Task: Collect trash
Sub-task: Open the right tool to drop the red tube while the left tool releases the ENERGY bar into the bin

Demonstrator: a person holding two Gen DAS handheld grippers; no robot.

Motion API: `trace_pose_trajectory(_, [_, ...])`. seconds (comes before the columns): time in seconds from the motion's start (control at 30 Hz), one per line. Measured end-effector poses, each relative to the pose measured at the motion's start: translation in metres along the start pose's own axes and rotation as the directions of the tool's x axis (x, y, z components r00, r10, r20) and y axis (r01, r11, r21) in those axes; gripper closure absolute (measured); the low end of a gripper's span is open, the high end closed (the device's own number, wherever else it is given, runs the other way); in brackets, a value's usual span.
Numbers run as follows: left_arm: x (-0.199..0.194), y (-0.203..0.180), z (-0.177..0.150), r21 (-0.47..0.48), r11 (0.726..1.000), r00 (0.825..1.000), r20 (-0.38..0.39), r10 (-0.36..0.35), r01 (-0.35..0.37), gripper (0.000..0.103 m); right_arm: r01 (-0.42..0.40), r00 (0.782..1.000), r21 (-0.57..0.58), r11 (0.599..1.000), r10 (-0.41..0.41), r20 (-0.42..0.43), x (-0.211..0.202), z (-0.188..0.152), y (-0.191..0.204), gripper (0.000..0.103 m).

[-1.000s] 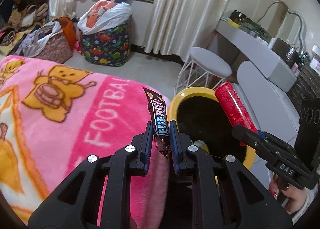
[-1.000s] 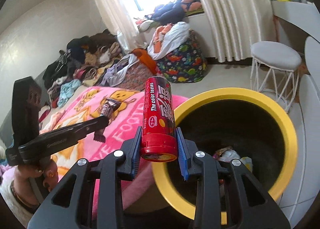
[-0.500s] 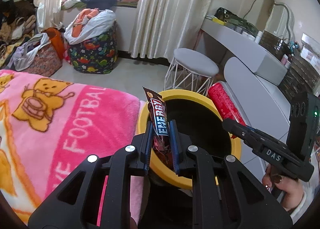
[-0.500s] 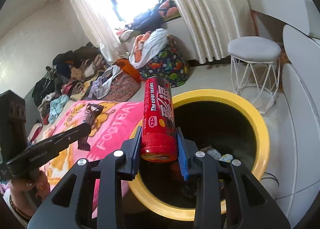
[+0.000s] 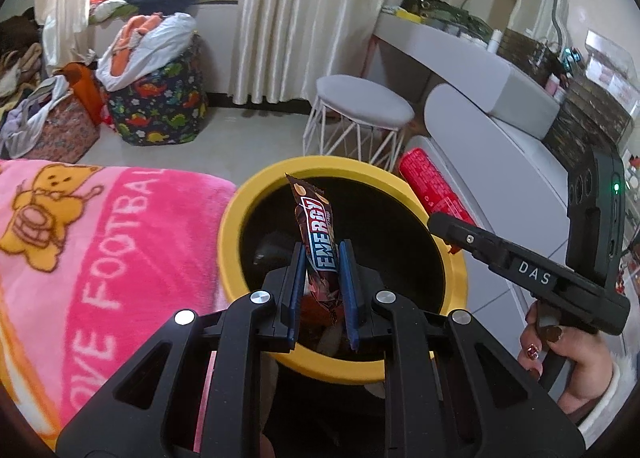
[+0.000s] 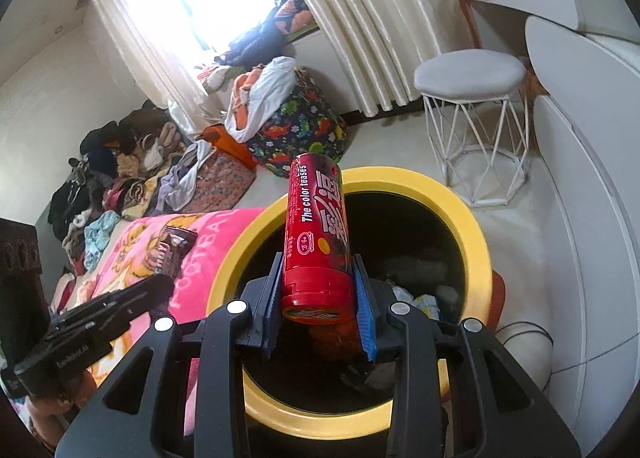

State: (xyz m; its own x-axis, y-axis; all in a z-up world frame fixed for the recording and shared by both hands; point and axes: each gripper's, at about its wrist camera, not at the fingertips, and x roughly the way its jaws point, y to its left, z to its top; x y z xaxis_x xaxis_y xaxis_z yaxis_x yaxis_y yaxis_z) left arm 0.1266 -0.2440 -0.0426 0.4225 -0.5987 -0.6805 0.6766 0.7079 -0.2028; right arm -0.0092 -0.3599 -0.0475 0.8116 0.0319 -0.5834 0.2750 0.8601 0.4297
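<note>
Hovering over yellow-rimmed black bin [image 5: 236, 226]: left gripper [image 5: 322, 290] clamps brown ENERGY snack wrapper [image 5: 318, 242], right gripper [image 6: 318, 294] clamps red cylindrical candy tube [image 6: 318, 238]. Pink fleece blanket [image 5: 100, 238] abuts bin; white wire stool [image 6: 476, 98] beyond.

Brown ENERGY wrapper [image 5: 318, 246] upright over yellow-rimmed bin [image 5: 456, 278], red tube [image 6: 316, 242] upright over bin too
</note>
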Motion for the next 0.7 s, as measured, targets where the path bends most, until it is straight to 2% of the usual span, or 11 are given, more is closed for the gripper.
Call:
trace_pose_trajectory(0.27, [0.043,-0.007,-0.003,0.01,1.0,0.997,-0.071,-0.021,0.022,0.091,0.027,0.999,0.051,0.998,-0.026,-0.023,0.006,-0.003,-0.015,0.069])
trace_pose_trajectory(0.33, [0.051,-0.005,-0.004,0.003,1.0,0.996,-0.085,-0.014,0.014,0.091,0.033,0.999,0.064,0.997,-0.031,-0.032,0.008,-0.003,-0.02,0.067])
trace_pose_trajectory(0.4, [0.056,-0.003,-0.004,-0.002,1.0,0.995,-0.096,-0.001,0.001,0.088,0.041,0.999,0.077,0.996,-0.039,-0.033,0.007,-0.004,-0.024,0.058])
trace_pose_trajectory(0.47, [0.056,-0.002,-0.004,-0.002,1.0,0.995,-0.096,0.017,-0.017,0.074,0.051,0.998,0.085,0.995,-0.049,-0.03,0.005,-0.005,-0.026,0.057])
trace_pose_trajectory(0.5, [0.055,-0.001,-0.005,-0.003,1.0,0.995,-0.092,0.024,-0.024,0.06,0.059,0.998,0.083,0.995,-0.056,-0.029,0.003,-0.005,-0.026,0.054])
trace_pose_trajectory(0.53, [0.054,0.0,-0.005,-0.006,0.999,0.996,-0.087,0.031,-0.032,0.05,0.061,0.998,0.08,0.995,-0.059,-0.027,0.002,-0.005,-0.026,0.051])
trace_pose_trajectory(0.6, [0.049,0.002,-0.005,-0.012,0.999,0.996,-0.077,0.037,-0.038,0.046,0.071,0.997,0.069,0.995,-0.07,-0.017,-0.003,-0.006,-0.025,0.044])
trace_pose_trajectory(0.7, [0.039,0.004,-0.006,-0.02,0.998,0.996,-0.06,0.065,-0.066,0.03,0.095,0.995,0.041,0.995,-0.096,0.01,-0.013,-0.007,-0.019,0.035])
